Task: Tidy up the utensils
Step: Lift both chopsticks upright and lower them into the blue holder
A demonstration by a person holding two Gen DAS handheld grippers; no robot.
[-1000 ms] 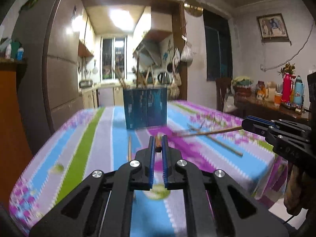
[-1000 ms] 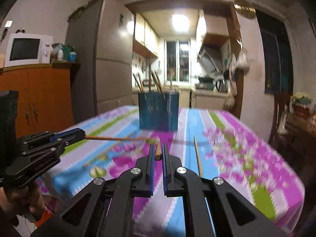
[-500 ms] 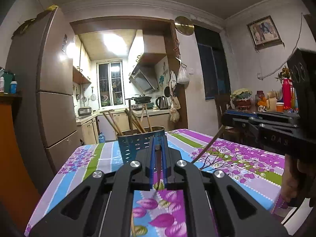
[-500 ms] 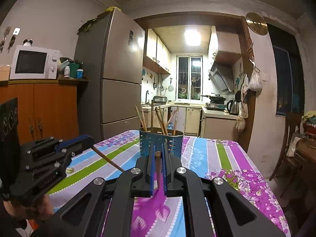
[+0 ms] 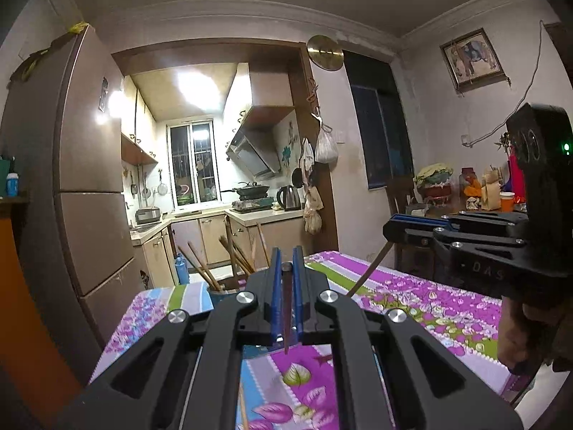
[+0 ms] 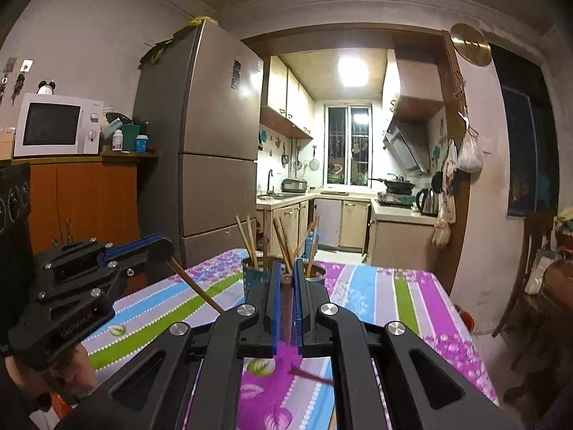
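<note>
While both tongs [image 5: 285,268] [image 6: 285,276] pinch one chopstick [image 5: 286,308] [image 6: 286,308] each, the blue holder [image 6: 256,276] carries several chopsticks [image 6: 249,238].

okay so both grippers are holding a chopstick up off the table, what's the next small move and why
Probably carry one forward over the blue holder and lower it in. The left gripper and right gripper each clamp a chopstick hanging point-down, and the holder already holds others.

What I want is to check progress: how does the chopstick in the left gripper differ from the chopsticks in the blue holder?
The chopstick in the left gripper is pinched by its upper end and slants downward in the air; the chopsticks in the blue holder stand on end, tops leaning outward. The held chopstick is alone; the holder's chopsticks are several, bunched together. All look like plain brown wood.
</note>
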